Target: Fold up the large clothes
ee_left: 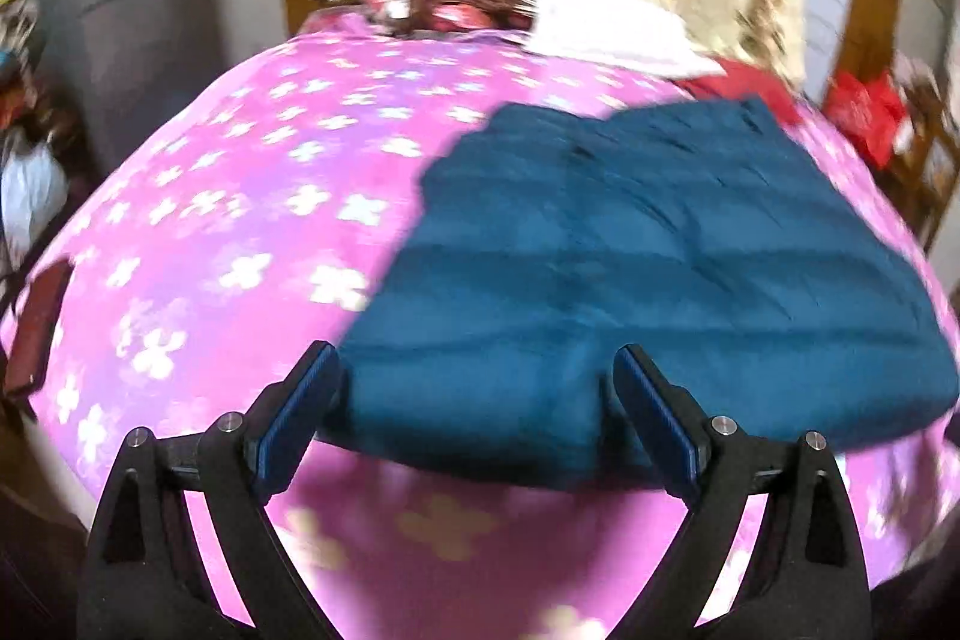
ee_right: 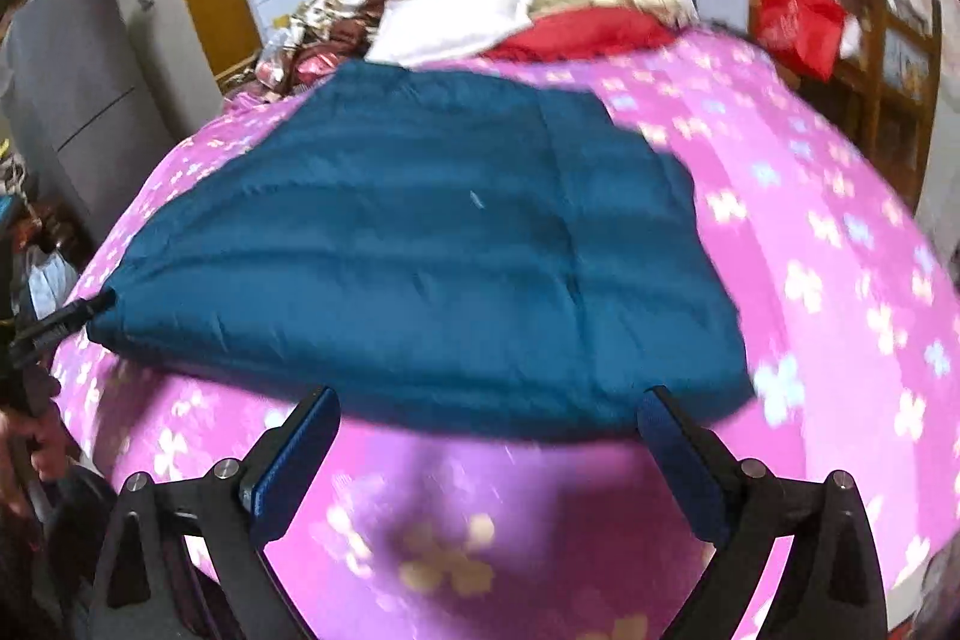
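Soft cloth and hard plastic

The blue jacket (ee_left: 630, 250) is smooth, puffy cloth. The pink blanket (ee_left: 240, 196) looks soft and fuzzy. The left gripper (ee_left: 474, 388) is matt black plastic.

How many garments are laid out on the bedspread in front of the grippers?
1: a teal garment on the pink bedspread. White and red cloth behind it may be more.

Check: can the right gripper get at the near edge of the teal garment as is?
Probably yes: the right gripper is open, the teal garment edge lies just ahead, and nothing sits between.
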`<state>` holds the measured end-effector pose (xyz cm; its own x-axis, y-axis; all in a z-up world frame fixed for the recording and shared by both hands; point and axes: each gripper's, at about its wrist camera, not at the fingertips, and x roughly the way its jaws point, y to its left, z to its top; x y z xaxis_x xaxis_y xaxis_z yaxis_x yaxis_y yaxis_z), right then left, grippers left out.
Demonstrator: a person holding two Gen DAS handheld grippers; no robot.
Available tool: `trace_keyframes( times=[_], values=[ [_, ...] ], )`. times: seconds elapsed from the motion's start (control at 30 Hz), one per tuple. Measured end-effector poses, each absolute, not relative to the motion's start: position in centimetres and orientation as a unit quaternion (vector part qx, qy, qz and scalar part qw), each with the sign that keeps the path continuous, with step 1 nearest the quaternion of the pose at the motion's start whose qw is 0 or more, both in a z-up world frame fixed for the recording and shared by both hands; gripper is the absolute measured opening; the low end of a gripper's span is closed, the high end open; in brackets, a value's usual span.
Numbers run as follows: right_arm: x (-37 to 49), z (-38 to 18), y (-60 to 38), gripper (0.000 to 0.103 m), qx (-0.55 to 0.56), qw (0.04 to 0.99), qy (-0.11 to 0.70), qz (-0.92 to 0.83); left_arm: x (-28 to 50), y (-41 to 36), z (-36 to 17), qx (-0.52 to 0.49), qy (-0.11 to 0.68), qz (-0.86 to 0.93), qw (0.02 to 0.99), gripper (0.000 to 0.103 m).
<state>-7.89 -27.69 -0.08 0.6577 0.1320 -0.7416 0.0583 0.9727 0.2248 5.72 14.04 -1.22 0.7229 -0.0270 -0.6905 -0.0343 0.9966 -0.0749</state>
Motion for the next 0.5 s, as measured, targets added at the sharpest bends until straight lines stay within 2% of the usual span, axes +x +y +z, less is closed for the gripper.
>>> trace_keyframes(
  times=[0.2,0.3,0.5],
  values=[
    [-6.7,-0.8,-35.4,0.099,0.242,0.900,0.361,-0.015,10.0,18.4,-3.1,-0.068,0.410,-0.004,0.910,0.093],
    [-3.2,-2.8,-38.5,0.099,0.317,0.867,0.383,0.033,11.6,19.2,-4.4,-0.108,0.427,-0.058,0.896,0.093],
    [1.2,-4.3,-41.3,0.099,0.332,0.857,0.389,0.066,15.3,19.6,-5.1,-0.129,0.449,-0.117,0.877,0.093]
  ],
)
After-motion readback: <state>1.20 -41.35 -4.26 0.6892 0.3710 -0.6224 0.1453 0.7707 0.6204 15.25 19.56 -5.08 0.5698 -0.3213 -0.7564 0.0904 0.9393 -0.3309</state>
